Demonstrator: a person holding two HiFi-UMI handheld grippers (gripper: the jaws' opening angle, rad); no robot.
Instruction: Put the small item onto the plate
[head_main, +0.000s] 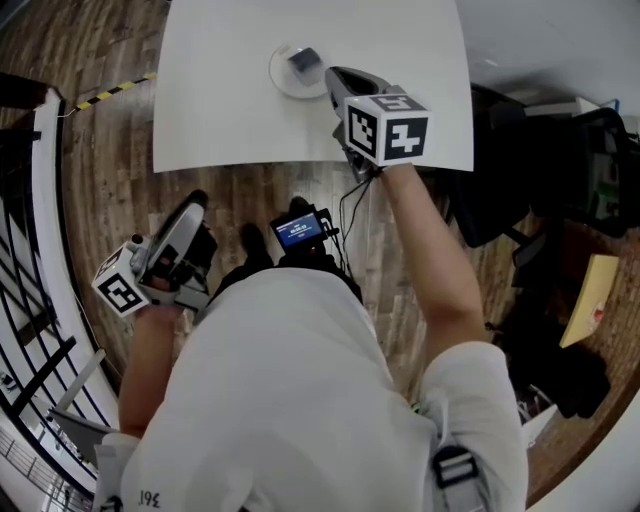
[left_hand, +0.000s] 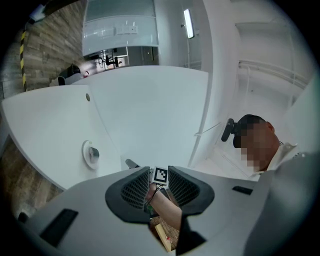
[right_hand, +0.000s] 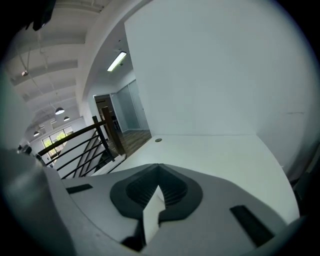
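A small round white plate (head_main: 290, 78) lies near the front edge of the white table (head_main: 220, 110), and a small grey item (head_main: 305, 62) rests on it. My right gripper (head_main: 332, 74) hovers just right of the plate, jaws shut and empty; in the right gripper view its tips (right_hand: 159, 166) meet over bare table. My left gripper (head_main: 193, 208) hangs off the table above the wooden floor at lower left. In the left gripper view its jaws (left_hand: 159, 171) stand apart with nothing between them, and the plate (left_hand: 88, 155) with the item (left_hand: 94, 153) shows at left.
A dark chair (head_main: 500, 170) and dark bags stand right of the table, with a yellow object (head_main: 590, 298) beyond. A black railing (head_main: 40, 330) runs along the left. Yellow-black tape (head_main: 110, 93) marks the floor. A small screen device (head_main: 300, 231) hangs at the person's chest.
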